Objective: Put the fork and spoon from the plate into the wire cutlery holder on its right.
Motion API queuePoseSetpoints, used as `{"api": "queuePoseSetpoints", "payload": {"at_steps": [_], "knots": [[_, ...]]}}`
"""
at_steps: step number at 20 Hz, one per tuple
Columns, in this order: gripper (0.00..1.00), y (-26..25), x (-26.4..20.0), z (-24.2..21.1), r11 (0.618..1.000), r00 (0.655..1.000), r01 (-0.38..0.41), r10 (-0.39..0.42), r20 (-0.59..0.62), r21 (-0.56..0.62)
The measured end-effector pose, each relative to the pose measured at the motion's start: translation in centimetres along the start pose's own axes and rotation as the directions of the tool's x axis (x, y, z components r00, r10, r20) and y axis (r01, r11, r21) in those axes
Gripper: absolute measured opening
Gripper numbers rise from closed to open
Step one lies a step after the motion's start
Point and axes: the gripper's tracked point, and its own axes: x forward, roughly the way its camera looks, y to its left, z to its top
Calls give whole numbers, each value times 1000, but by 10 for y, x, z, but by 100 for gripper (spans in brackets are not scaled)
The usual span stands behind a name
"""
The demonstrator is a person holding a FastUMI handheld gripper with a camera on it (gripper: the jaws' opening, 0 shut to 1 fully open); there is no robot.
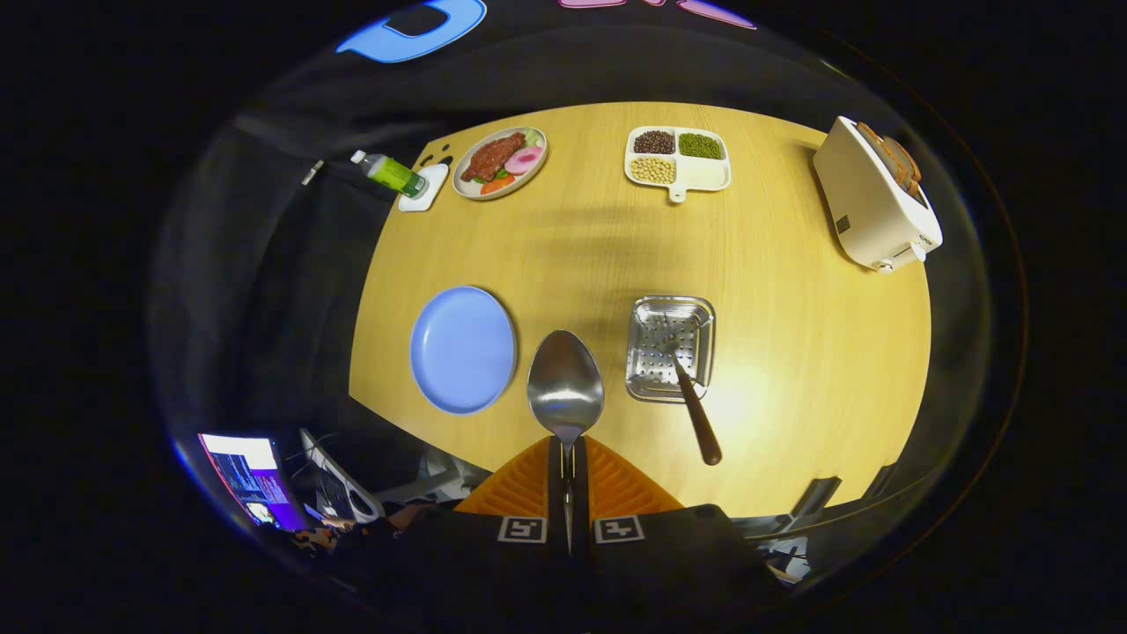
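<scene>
1. We saw the gripper (568, 462) with its two fingers pressed almost together, only a thin slit left between them, clamped on the handle of the spoon (565, 386).
2. The spoon's bowl stood out just ahead of the fingertips, held up above the table (792, 352), between the blue plate and the metal holder.
3. Going left to right, we noted first a lit screen (251, 475) low down beyond the table's near left corner, with pale equipment beside it that we could not identify.
4. At the far left corner a green bottle (393, 173) lay on its side across a small white coaster (423, 188).
5. Just right of it sat a plate of food (499, 162) with a brown piece and pink and orange bits.
6. Nearer us, the blue plate (463, 349) lay bare on the wood, just left of the spoon bowl.
7. At the far middle stood a white divided dish (677, 159) with dark, green and pale beans in three sections and a fourth section white.
8. Right of the spoon was the cutlery holder (671, 347), a perforated metal basket seen from above.
9. In it stood the fork (692, 401), head down inside, its brown handle leaning over the near rim toward us.
10. At the far right corner was a white toaster (876, 198) with bread slices in its slots.
11. The table was light wood, with dark cloth walls around it.
</scene>
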Motion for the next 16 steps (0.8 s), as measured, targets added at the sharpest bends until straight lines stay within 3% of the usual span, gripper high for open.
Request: {"api": "queuePoseSetpoints", "payload": {"at_steps": [6,16], "knots": [[5,-40,19,4,996,971,48,-65,-231,-77],[5,-73,67,16,983,835,63,-147,-530,-173]]}}
